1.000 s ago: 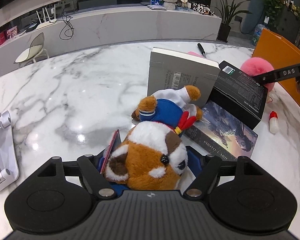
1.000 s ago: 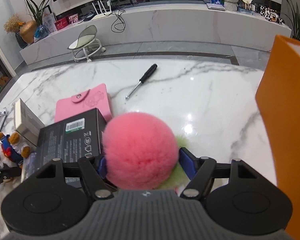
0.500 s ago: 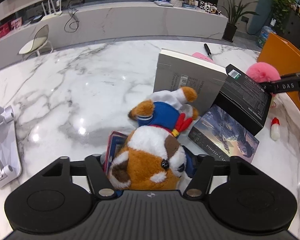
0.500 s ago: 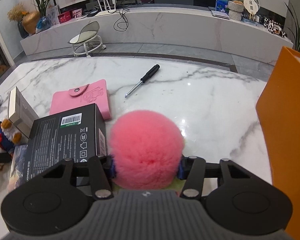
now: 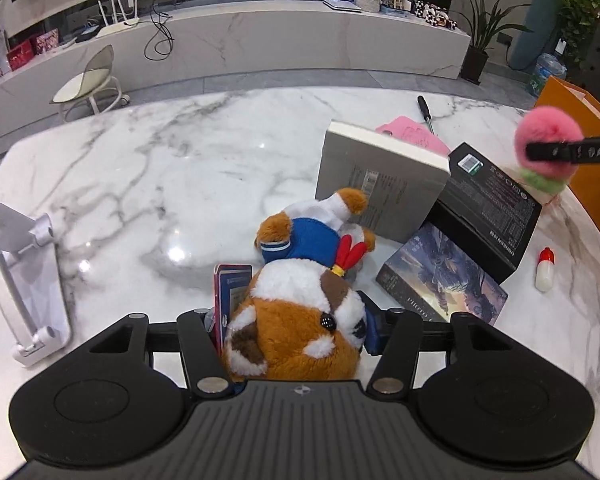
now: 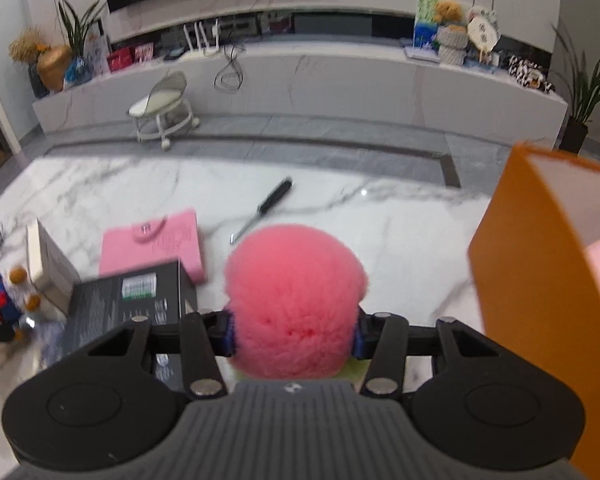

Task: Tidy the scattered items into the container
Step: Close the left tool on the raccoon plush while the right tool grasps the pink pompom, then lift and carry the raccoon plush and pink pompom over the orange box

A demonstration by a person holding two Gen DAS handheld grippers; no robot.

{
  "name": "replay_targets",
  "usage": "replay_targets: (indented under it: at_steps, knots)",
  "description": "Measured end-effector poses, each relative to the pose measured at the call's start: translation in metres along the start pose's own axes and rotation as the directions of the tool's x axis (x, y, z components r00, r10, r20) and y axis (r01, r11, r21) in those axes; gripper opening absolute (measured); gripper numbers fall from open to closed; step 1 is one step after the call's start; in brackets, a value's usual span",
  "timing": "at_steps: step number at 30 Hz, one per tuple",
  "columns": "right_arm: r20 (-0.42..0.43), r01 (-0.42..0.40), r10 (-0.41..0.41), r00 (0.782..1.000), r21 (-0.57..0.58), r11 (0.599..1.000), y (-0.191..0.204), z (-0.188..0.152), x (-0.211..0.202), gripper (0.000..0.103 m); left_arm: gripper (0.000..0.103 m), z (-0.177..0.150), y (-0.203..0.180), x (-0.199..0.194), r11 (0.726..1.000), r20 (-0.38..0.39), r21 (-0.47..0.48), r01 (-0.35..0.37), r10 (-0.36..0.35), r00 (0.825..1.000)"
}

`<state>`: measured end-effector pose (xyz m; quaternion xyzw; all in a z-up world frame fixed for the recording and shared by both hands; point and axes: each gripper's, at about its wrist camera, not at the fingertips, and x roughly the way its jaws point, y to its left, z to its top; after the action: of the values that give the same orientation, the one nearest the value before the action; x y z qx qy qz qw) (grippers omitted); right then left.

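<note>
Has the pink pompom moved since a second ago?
Yes. The pink pompom, held in the right gripper, has risen off the table beside the black box, toward the orange container.

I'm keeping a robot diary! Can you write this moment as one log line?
left gripper: shut on plush dog | right gripper: shut on pink pompom, lifted | orange box: right of pompom

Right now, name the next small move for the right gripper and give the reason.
Probably carry it right and over the rim of the orange container. The right gripper is shut on the pink pompom, already lifted off the marble table, and the container's open top sits just to its right.
</note>
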<state>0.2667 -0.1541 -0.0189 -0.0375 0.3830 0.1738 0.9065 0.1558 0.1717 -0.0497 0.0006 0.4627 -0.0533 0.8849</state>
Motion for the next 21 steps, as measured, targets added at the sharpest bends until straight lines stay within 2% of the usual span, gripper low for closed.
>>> replay_targets:
  at_steps: [3,10,17,21]
  knots:
    - [0.047,0.002,-0.002,0.999,0.006,1.0,-0.002,0.009,-0.016,0.052,0.064,0.008,-0.002,-0.011,1.0,0.021,-0.01,-0.01,0.01,1.0]
    - [0.142,0.005,-0.01,0.99,0.04,0.999,-0.014,0.025,-0.052,0.052,0.063,0.031,-0.006,-0.046,0.998,0.133,-0.055,-0.012,0.019,0.991]
    - [0.207,0.007,-0.027,0.978,0.094,0.996,-0.032,0.033,-0.082,0.052,0.062,0.05,-0.022,-0.071,0.997,0.247,-0.076,0.0,0.018,0.969]
    - [0.232,0.023,-0.048,0.971,0.108,0.994,-0.042,0.033,-0.098,0.052,0.062,0.062,-0.039,-0.08,0.997,0.3,-0.064,0.032,-0.011,0.954]
